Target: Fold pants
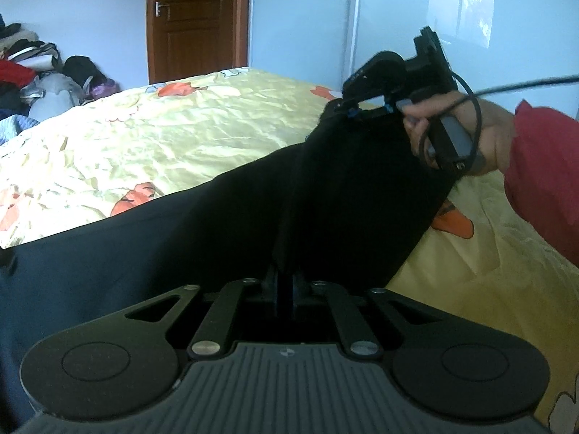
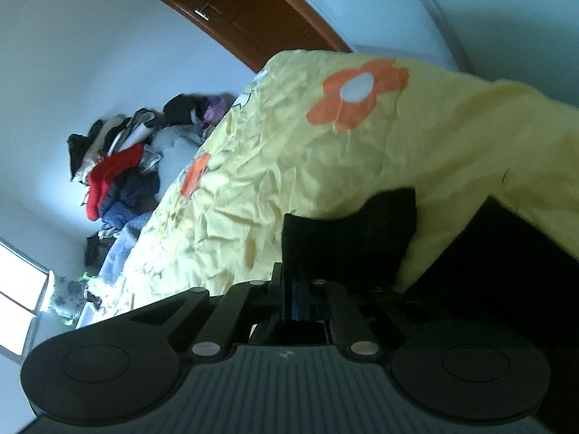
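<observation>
The black pants (image 1: 325, 202) hang lifted above the yellow flowered bed. My left gripper (image 1: 286, 282) is shut on one edge of the cloth at the bottom middle of the left wrist view. My right gripper (image 1: 347, 108) shows there at upper right, held by a hand in a red sleeve, shut on another edge of the pants. In the right wrist view my right gripper (image 2: 300, 289) is shut on a black fold of the pants (image 2: 347, 238), which covers its tips.
The bed (image 1: 163, 137) has a crumpled yellow sheet with orange flowers. A pile of clothes (image 1: 32, 79) lies at its far left end against the wall. A brown door (image 1: 195, 21) stands behind the bed.
</observation>
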### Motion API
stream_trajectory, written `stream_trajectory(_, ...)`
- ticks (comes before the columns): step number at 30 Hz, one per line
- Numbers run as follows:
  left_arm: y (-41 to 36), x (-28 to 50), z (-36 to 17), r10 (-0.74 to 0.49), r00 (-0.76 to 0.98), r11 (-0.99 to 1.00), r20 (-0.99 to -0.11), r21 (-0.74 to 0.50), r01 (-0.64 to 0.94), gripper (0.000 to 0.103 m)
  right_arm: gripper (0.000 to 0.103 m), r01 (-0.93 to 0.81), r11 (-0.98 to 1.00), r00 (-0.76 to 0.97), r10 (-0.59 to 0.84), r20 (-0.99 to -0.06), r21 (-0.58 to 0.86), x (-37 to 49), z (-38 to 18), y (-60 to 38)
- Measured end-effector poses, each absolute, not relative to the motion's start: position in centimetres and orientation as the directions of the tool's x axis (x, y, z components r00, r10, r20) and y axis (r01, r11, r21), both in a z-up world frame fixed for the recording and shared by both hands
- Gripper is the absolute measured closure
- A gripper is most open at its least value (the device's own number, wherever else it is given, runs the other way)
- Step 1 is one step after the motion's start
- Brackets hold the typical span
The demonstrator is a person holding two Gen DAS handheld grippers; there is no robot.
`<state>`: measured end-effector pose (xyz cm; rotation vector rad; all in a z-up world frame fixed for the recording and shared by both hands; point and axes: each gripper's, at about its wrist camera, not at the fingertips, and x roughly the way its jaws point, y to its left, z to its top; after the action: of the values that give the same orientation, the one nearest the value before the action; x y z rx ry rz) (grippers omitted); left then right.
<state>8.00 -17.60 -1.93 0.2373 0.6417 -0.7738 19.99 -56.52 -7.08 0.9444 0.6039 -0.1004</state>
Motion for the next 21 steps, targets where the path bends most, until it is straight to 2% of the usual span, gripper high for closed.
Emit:
stream_trajectory(3, -17.0, 8.7, -1.5, -0.567, 0.561, 0.730, -0.602, -0.052, 0.682, 0.094, 0.100, 0.321, 0.612, 0.839, 0.171, -0.517, 0.723, 19.9, -6.7, -56.3)
stream_trajectory(5, -16.7, 9.6, -0.6, -0.540, 0.607, 0.764, -0.583, -0.038, 0.644, 0.095, 0.100, 0.285, 0.594, 0.862, 0.184, -0.472, 0.752, 20.1, -5.5, -56.5)
stream_trajectory(7, -16.1, 10.6, 0.9, -0.506, 0.675, 0.811, -0.536, -0.028, 0.585, 0.095, 0.099, 0.189, 0.568, 0.912, 0.201, -0.357, 0.801, 20.0, -3.0, -56.8)
stream_trajectory(10, -14.4, 11.1, 4.2, -0.467, 0.790, 0.869, -0.397, -0.040, 0.493, 0.095, 0.099, -0.021, 0.579, 0.972, 0.202, -0.118, 0.815, 18.1, 2.1, -56.8)
stream_trajectory(12, -13.9, 10.4, 5.7, -0.486, 0.808, 0.861, -0.334, -0.024, 0.508, 0.095, 0.099, -0.087, 0.620, 0.982, 0.186, -0.038, 0.780, 15.9, 4.6, -56.6)
stream_trajectory(15, -15.1, 8.8, 4.9, -0.538, 0.754, 0.806, -0.377, 0.032, 0.591, 0.095, 0.099, -0.015, 0.641, 0.987, 0.130, -0.090, 0.767, 12.7, 4.3, -57.0)
stream_trajectory(18, -17.3, 6.9, 1.8, -0.583, 0.664, 0.717, -0.469, 0.088, 0.691, 0.095, 0.099, 0.190, 0.645, 0.965, 0.017, -0.263, 0.740, 9.3, 0.6, -57.8)
stream_trajectory(21, -18.7, 5.2, -0.9, -0.586, 0.598, 0.659, -0.547, 0.108, 0.744, 0.096, 0.099, 0.316, 0.538, 0.934, -0.030, -0.357, 0.782, 6.0, -3.8, -59.6)
